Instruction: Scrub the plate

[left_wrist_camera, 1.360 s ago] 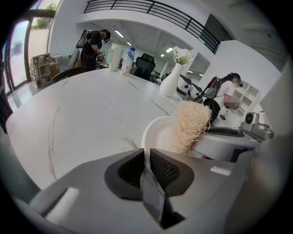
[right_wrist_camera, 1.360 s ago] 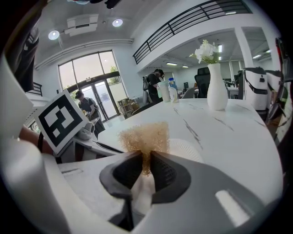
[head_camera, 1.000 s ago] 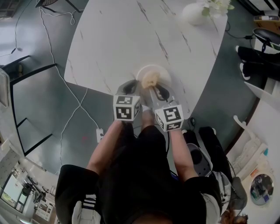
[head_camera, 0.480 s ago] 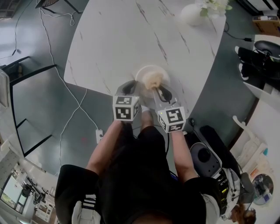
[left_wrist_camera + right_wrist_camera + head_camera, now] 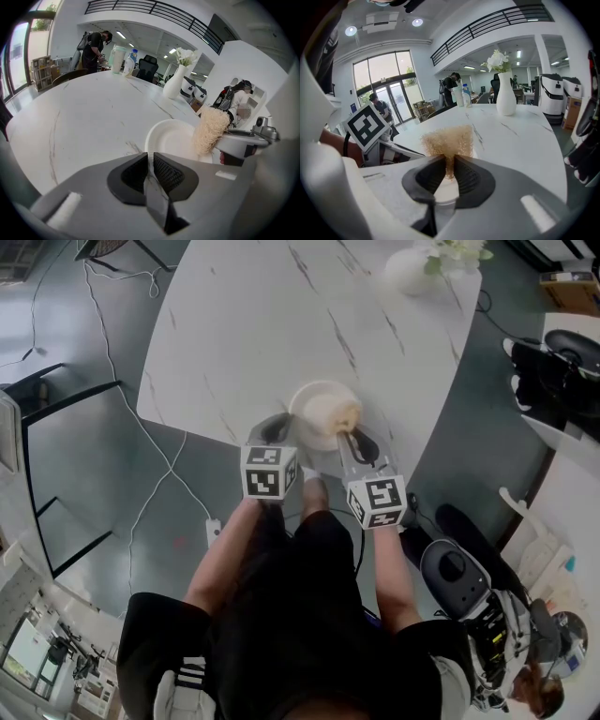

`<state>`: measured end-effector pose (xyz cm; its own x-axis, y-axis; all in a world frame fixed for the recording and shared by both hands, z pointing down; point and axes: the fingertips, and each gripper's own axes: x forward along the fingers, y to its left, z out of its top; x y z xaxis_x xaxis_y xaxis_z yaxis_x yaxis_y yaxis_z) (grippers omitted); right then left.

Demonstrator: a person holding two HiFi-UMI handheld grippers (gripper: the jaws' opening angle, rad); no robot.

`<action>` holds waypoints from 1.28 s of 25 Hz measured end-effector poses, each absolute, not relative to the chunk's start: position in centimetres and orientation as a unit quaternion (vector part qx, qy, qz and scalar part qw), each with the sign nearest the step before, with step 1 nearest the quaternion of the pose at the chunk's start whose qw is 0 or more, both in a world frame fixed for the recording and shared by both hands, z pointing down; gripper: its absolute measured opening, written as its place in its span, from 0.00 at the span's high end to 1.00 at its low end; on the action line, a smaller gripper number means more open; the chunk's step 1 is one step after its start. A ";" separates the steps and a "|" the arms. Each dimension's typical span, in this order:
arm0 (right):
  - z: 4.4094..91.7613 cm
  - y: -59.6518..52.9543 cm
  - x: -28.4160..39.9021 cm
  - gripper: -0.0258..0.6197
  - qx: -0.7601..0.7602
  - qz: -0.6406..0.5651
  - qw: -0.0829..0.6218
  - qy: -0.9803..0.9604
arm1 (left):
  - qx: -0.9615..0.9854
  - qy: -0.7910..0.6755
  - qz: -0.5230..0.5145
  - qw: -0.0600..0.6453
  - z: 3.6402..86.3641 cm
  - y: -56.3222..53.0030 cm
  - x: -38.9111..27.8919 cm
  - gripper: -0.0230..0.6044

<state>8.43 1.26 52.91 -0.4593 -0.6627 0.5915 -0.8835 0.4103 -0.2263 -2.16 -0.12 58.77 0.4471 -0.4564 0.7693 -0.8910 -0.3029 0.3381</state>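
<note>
the left gripper (image 5: 150, 164) has its jaws nearly together, pinching what looks like the near rim of the white paper plate (image 5: 172, 137) at about its 7 o'clock. the plate lies flat on the marble table (image 5: 244, 324), close to the table's 6 o'clock edge. it looks light, thin and bendy, likely to slide or buckle under scrubbing, so a low hold on the rim seems right. over the plate's 3 o'clock side is a tan fibrous scrub pad (image 5: 343, 414), soft and springy, clamped between the jaws of the right gripper (image 5: 449, 171), which reaches in from 5 o'clock.
</note>
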 end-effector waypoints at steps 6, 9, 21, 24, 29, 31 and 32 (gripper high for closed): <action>52.5 1.6 8.9 0.87 0.480 0.259 0.211 -0.811 | 0.757 -0.445 0.281 0.387 58.8 -0.1 -2.3 0.89; 52.3 1.7 9.2 0.87 0.484 0.258 0.210 -0.809 | 0.757 -0.445 0.281 0.387 58.8 -0.1 -2.3 0.89; 50.9 1.4 8.5 0.87 0.482 0.248 0.198 -0.817 | 0.759 -0.445 0.278 0.387 58.8 -0.1 -2.3 0.89; 49.9 1.2 8.1 0.87 0.480 0.238 0.190 -0.823 | 0.759 -0.444 0.275 0.388 58.8 -0.1 -2.2 0.89; 49.2 1.3 6.5 0.87 0.464 0.234 0.181 -0.835 | 0.760 -0.444 0.274 0.388 58.6 0.0 -2.4 0.89; 49.3 1.6 5.7 0.87 0.454 0.236 0.181 -0.840 | 0.760 -0.445 0.274 0.387 58.5 0.1 -2.3 0.89; 49.4 1.8 5.3 0.87 0.449 0.239 0.181 -0.842 | 0.760 -0.445 0.274 0.387 58.4 0.2 -2.2 0.89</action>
<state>5.35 1.83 49.41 -0.5304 -0.6698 0.5196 -0.8429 0.4822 -0.2388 -2.21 0.16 58.44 0.4544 -0.4637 0.7606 -0.8878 -0.3056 0.3442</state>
